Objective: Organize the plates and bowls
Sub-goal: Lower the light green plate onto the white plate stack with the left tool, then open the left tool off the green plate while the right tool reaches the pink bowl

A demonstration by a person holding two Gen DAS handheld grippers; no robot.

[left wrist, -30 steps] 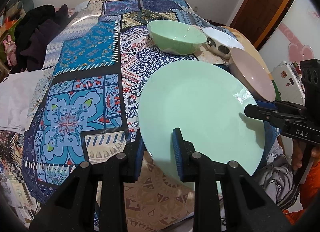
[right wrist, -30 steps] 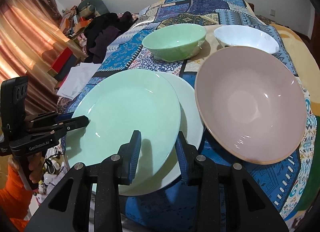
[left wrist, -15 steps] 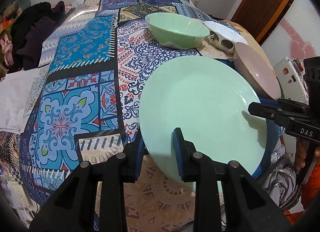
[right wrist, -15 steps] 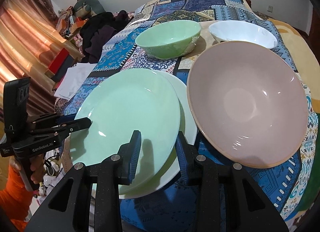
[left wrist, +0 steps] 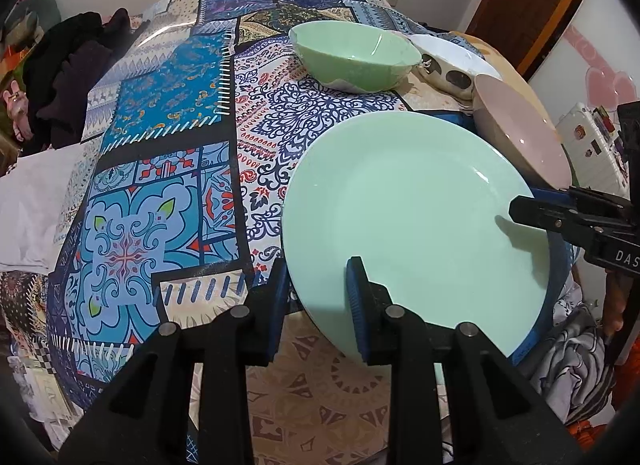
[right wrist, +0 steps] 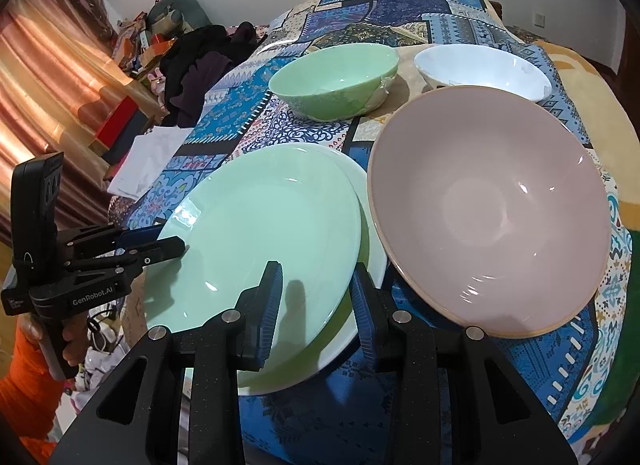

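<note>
A pale green plate [left wrist: 412, 217] [right wrist: 260, 233] hangs tilted at the near edge of the patterned table [left wrist: 160, 145], partly over a white plate [right wrist: 376, 249]. My left gripper [left wrist: 316, 293] [right wrist: 172, 239] is shut on its left rim, one pad on top and one beneath. On the opposite rim my right gripper [right wrist: 316, 297] [left wrist: 524, 205] is shut too. A large pink bowl [right wrist: 488, 209] [left wrist: 520, 137] leans just right of the plates. Behind them sit a green bowl [right wrist: 334, 81] [left wrist: 352, 53] and a white bowl [right wrist: 480, 65] [left wrist: 448, 61].
Dark clothes [right wrist: 200, 65] and white papers [right wrist: 148, 161] lie left of the table, with an orange curtain [right wrist: 48, 85] beyond them. A wooden door [left wrist: 532, 5] stands at the far right. A hand in an orange sleeve [right wrist: 24, 385] holds the left gripper.
The green plate has slid a little to the right over the white plate and covers more of it. Both grippers keep their hold.
</note>
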